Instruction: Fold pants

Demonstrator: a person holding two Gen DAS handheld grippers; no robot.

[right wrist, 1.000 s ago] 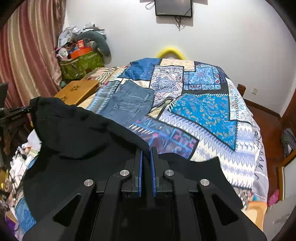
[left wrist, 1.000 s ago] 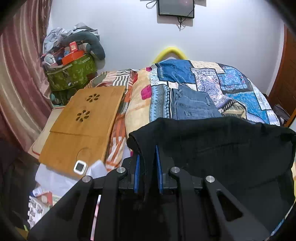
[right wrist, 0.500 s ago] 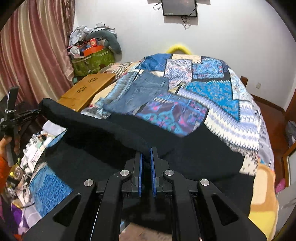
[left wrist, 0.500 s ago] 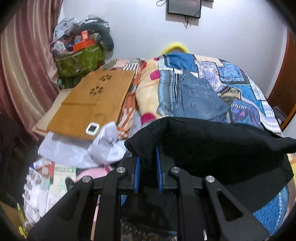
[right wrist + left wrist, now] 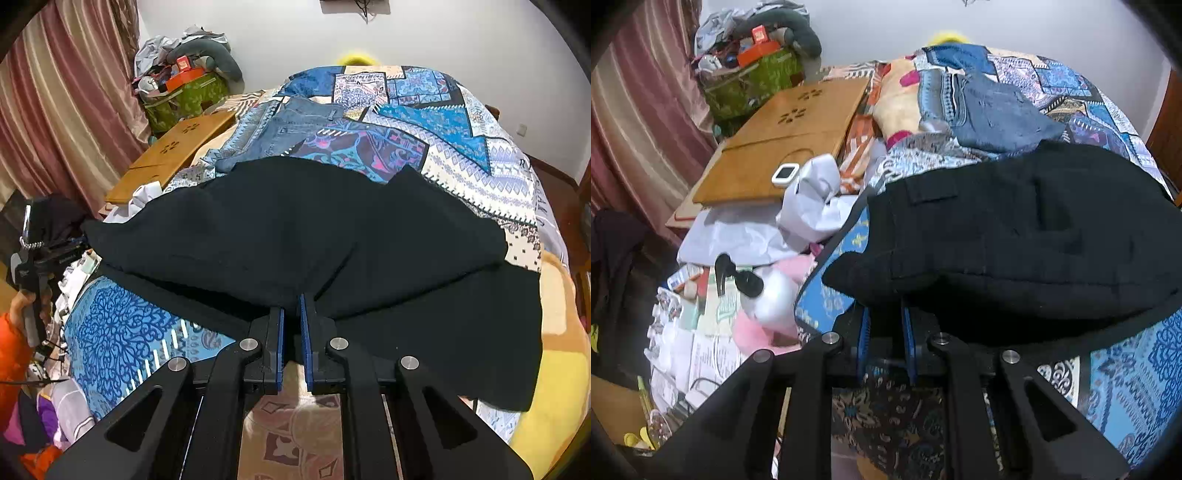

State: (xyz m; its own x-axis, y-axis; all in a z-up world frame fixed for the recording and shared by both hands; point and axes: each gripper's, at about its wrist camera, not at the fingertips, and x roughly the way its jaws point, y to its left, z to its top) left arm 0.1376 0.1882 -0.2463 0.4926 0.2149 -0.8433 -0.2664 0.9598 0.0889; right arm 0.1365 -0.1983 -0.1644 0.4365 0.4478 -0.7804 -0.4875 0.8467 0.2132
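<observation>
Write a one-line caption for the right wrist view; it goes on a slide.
Right tongs pinch the near edge of black fabric pants spread across a blue patchwork bedspread.

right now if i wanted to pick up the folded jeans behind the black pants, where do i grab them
Take the jeans by the near folded edge, coming in low from the foot of the bed over the black pants. They lie flat on the patchwork bedspread, and that near edge is the closest part. Both the left gripper and right gripper are clamped on the pants, so free one first.
</observation>
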